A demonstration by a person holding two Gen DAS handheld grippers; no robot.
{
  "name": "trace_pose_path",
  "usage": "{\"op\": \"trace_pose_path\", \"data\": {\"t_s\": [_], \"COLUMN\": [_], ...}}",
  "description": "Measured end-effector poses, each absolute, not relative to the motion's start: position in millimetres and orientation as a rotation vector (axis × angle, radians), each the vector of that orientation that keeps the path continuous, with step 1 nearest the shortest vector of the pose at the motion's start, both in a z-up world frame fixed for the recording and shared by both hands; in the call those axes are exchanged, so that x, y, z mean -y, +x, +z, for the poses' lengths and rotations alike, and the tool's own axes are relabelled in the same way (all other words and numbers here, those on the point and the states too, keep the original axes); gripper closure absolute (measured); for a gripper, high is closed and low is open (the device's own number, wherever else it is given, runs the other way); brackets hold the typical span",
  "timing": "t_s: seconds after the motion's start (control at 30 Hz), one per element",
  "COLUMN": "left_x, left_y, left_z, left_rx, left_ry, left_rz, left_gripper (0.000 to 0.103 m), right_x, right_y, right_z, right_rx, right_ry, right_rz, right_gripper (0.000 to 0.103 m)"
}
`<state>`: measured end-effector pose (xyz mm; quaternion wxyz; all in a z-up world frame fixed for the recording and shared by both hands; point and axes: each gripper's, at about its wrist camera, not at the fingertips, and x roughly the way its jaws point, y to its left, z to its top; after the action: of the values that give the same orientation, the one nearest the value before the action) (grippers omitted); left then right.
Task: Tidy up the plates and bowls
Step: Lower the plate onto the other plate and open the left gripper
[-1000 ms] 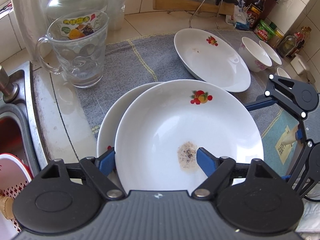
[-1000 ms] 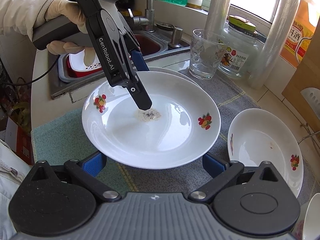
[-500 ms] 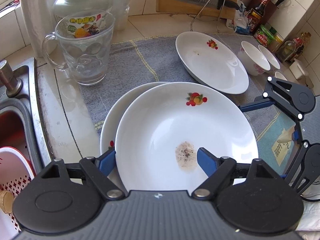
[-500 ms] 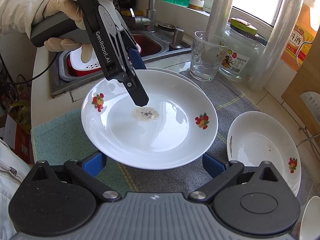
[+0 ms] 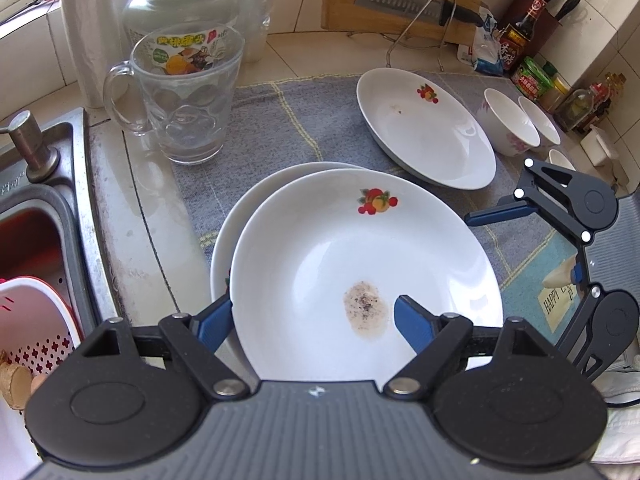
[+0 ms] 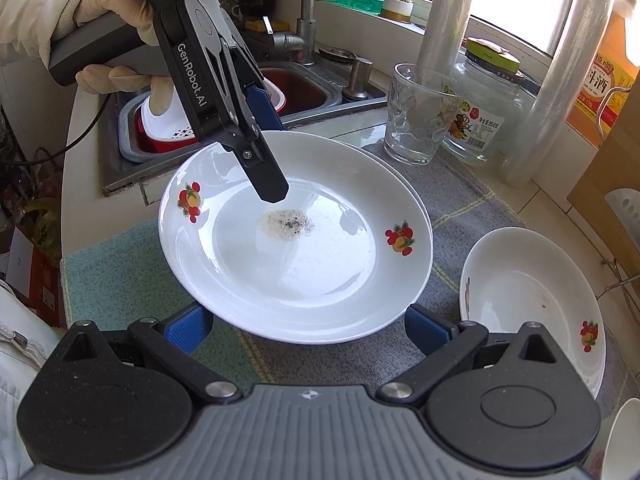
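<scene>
- The left claw (image 5: 312, 316) straddles the near rim of the top plate (image 5: 360, 256), one finger under the rim, one above the plate's inside beside a speckled stain (image 5: 366, 308); whether it pinches I cannot tell.
- That plate, white with fruit prints, rests on a second plate (image 5: 256, 204).
- The right claw (image 6: 308, 326) gapes at the plate's edge, holding nothing.
- Farther off on the grey cloth (image 5: 280, 120) lie another dish (image 5: 424, 128) and small bowls (image 5: 506, 124).

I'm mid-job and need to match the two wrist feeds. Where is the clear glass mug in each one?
Left wrist view: glass mug upper left, on the counter at the grey mat's edge, in front of the big jar.
Right wrist view: glass mug upper right of centre, beyond the stained plate.
Shared landmark: that plate with its speckled stain.
</scene>
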<state>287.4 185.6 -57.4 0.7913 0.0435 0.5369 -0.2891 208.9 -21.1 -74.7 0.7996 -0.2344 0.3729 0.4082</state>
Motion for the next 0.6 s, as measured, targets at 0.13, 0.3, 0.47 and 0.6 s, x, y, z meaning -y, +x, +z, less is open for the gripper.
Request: {"op": "trace_pose_path", "data": {"t_s": [0.13, 0.3, 0.47, 0.6], "left_x": [-189.4, -193.5, -197.5, -196.4], "left_y": [285.8, 284.7, 284.2, 279.4], "left_z": [-55.5, -54.3, -56.8, -54.5], "left_rx": [-1.152, -1.151, -1.146, -1.109], "left_ry": [0.079, 0.079, 0.057, 0.079], "left_rz": [-0.614, -0.595, -0.589, -0.586], "left_gripper": [0.018, 0.015, 0.015, 0.015], "right_x": [18.3, 15.5, 14.3, 18.4], "right_y": [210.6, 212.7, 211.6, 211.8], "right_z": [-75.2, -76.9, -78.2, -75.6], "right_rx": [-0.797, -0.801, -0.802, -0.801], "right_ry": [-0.506, -0.511, -0.515, -0.506], "right_rz": [0.881, 0.883, 0.881, 0.861], "right_gripper": [0.000, 0.000, 0.000, 0.000]}}
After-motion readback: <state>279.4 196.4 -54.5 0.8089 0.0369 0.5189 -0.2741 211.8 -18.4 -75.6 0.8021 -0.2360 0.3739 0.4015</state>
